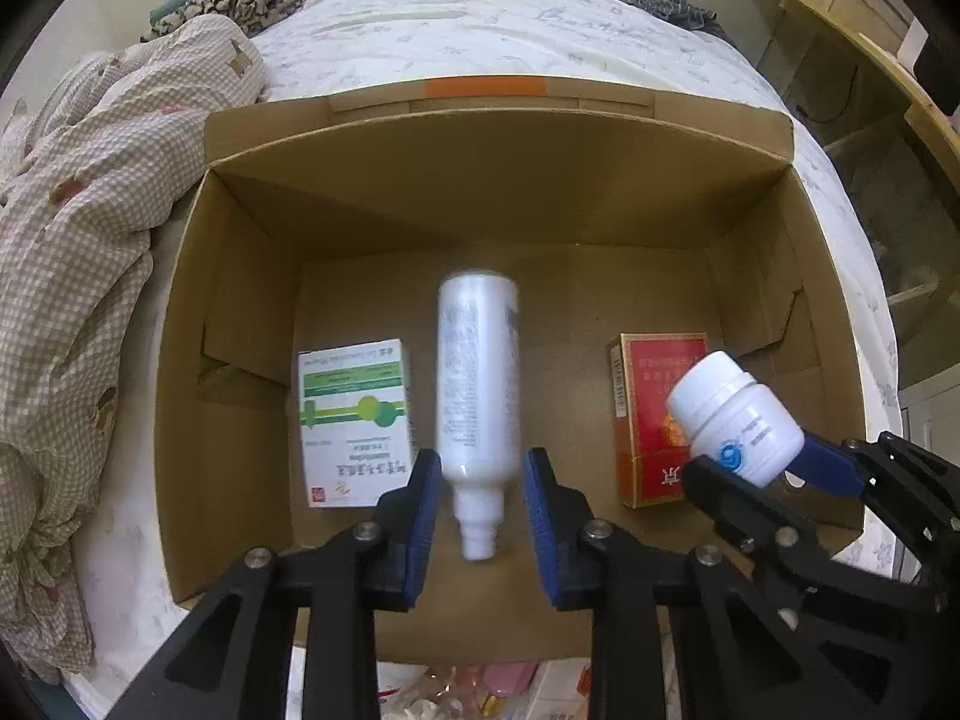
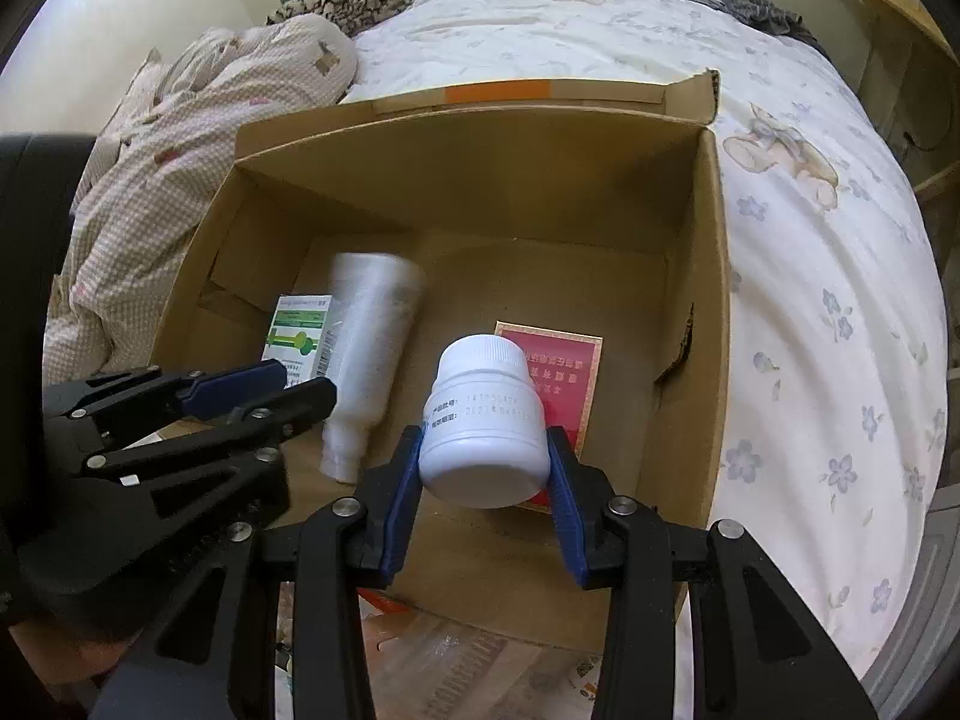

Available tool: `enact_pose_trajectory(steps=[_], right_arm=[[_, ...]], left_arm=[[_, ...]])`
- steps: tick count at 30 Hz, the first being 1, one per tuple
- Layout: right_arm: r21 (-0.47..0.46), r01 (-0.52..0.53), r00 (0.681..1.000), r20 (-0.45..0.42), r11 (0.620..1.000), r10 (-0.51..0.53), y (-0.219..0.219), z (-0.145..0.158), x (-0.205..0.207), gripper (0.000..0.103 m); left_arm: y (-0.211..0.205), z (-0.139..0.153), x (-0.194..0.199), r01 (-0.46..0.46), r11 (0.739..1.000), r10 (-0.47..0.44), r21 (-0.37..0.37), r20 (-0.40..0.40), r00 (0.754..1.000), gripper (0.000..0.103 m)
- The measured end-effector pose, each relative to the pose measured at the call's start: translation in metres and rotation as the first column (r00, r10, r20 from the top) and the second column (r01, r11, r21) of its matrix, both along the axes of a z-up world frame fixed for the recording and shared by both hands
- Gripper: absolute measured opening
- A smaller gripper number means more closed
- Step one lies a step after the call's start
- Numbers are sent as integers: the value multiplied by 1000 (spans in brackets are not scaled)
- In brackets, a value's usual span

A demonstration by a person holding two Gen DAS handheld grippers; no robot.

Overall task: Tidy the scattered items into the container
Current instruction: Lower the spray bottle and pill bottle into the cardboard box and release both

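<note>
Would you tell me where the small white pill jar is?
The pill jar is clamped in the right gripper, above the red pack inside the cardboard box.

We see the cardboard box (image 1: pixel 492 192) on the bed (image 1: pixel 480 30). In it, the tall bottle (image 1: pixel 478 372) lies between the medicine carton (image 1: pixel 354 420) at left and the flat packet (image 1: pixel 648 414) at right. The small jar (image 2: pixel 483 429) hangs over the packet.

Open brown cardboard box (image 1: pixel 492 180) on the bed, four items.
Blurred tall white plastic bottle (image 1: pixel 478 378) mid-box, green-white carton (image 1: pixel 354 420) left, red packet (image 1: pixel 651 408) right; small white pill jar (image 2: pixel 483 429) held above.
</note>
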State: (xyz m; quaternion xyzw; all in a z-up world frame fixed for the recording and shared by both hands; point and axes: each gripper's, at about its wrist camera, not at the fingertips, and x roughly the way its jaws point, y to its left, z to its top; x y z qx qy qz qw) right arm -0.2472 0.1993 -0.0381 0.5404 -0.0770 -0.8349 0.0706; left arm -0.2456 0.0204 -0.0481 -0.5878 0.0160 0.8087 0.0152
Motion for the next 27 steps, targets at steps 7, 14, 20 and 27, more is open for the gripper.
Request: enact_pose_trajectory(steps=[7,14,20,27], right_arm=[[24,15,1000,20,1000,-16,1,-1,-3,47],[-8,58,998,7,998,-57,10,14,-3,69],[0,68,994,-86,998,-68,17,50,8,72],[-65,71,985,-155,995,-80,28,76,30,72]], left_arm=[[-3,11,1,-30,999,30,-39,-3,1000,44],[-23,35,14,-93,994,92,-51,-22,995,68],[-33,76,44,-109,993,103,-50,-116,988,78],[-41,92,91,-78,997,82,30,-143,986,78]])
